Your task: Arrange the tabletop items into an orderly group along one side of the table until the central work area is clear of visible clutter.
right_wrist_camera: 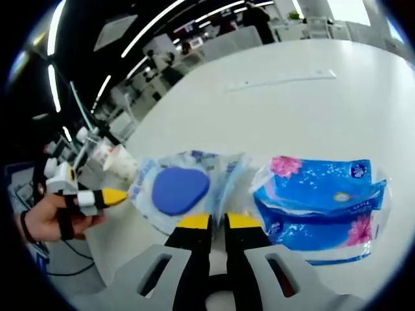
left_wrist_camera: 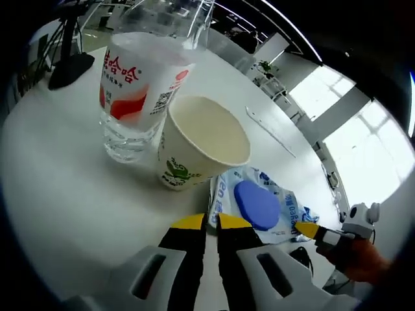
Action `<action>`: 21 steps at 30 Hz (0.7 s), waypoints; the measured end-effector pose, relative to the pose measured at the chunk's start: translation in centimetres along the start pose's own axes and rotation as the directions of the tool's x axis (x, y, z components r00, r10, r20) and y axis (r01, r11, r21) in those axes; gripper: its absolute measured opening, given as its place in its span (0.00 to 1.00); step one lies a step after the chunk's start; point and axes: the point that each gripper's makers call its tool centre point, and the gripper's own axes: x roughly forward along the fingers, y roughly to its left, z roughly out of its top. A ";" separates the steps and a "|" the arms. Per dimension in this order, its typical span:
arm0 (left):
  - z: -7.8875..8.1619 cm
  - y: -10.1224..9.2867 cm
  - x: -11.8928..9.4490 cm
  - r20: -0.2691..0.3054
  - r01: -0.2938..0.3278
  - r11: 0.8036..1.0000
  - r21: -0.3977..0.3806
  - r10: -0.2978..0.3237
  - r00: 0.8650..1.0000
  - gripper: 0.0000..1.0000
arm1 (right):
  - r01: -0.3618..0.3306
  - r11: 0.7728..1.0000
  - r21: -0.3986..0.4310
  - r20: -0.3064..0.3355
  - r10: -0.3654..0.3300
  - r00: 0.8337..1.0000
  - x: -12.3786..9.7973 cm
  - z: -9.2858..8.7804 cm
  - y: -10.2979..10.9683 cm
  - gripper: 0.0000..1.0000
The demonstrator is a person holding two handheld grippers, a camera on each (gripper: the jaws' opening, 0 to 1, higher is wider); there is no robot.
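Here — crinkly wipes pack (left_wrist_camera: pixel 262 206), round paper cup (left_wrist_camera: pixel 202 142) — glossy table (left_wrist_camera: pixel 58 181).

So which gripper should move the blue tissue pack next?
Probably the right gripper: the blue tissue pack lies just beside its fingers, while the left gripper sits by the wipes pack and paper cup.

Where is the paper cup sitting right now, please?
In the left gripper view the paper cup stands upright on the table, against the bottle on its left, with the wipes pack just beyond its other side.
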 end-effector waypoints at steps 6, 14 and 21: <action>-0.5 0.2 -0.4 -0.002 -0.005 1.000 -0.006 0.005 1.000 0.00 | -0.003 1.000 -0.008 0.006 0.003 1.000 -0.9 -0.5 0.1 0.05; -0.6 -0.1 0.1 -0.013 0.002 1.000 -0.018 -0.002 1.000 0.00 | 0.000 1.000 0.023 -0.004 0.000 1.000 -1.1 -1.1 -0.1 0.01; -0.5 -0.3 -0.2 -0.009 0.004 1.000 -0.017 -0.004 1.000 0.00 | 0.000 0.999 0.049 0.007 0.000 1.000 -1.3 -0.6 -0.3 0.02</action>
